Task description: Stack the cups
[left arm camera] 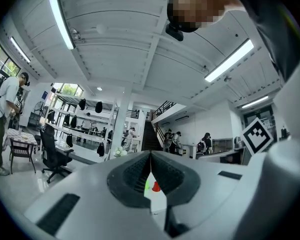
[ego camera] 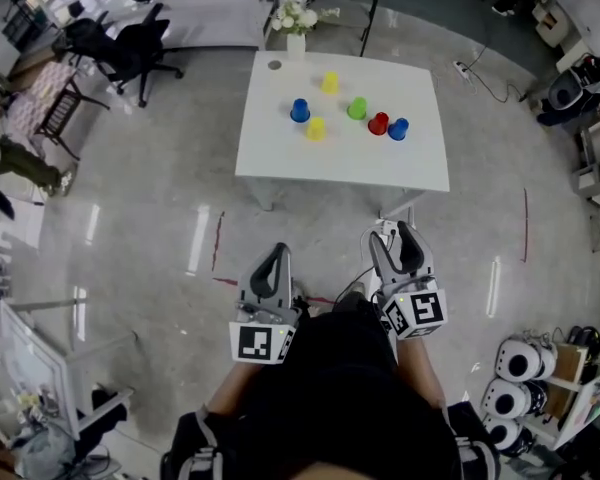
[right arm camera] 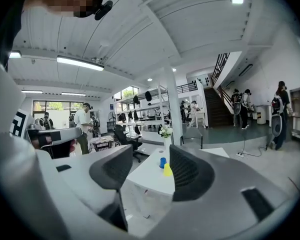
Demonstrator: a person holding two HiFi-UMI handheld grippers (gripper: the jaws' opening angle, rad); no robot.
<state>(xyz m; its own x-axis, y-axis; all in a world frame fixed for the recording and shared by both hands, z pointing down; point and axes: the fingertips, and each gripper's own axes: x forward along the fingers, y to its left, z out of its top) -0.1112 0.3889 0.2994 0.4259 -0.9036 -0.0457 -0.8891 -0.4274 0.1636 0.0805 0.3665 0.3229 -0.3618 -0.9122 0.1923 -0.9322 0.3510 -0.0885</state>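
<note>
Several plastic cups stand apart, upside down, on the white table (ego camera: 280, 158): a yellow cup (ego camera: 329, 82), a blue cup (ego camera: 299, 110), a second yellow cup (ego camera: 316, 128), a green cup (ego camera: 356, 108), a red cup (ego camera: 378, 123) and a second blue cup (ego camera: 398, 129). Both grippers are held well short of the table, over the floor. My left gripper (ego camera: 276, 256) is shut and empty; past its jaws I see the red cup (left arm camera: 156, 186). My right gripper (ego camera: 393, 240) is open with nothing between its pads, and it frames a blue cup (right arm camera: 162, 162) and a yellow cup (right arm camera: 167, 170).
A vase of white flowers (ego camera: 296, 30) and a small grey disc (ego camera: 274, 65) sit at the table's far edge. Black office chairs (ego camera: 130, 48) stand at the far left. Red tape lines (ego camera: 218, 240) mark the floor. Round white devices (ego camera: 520, 378) are stored at the lower right.
</note>
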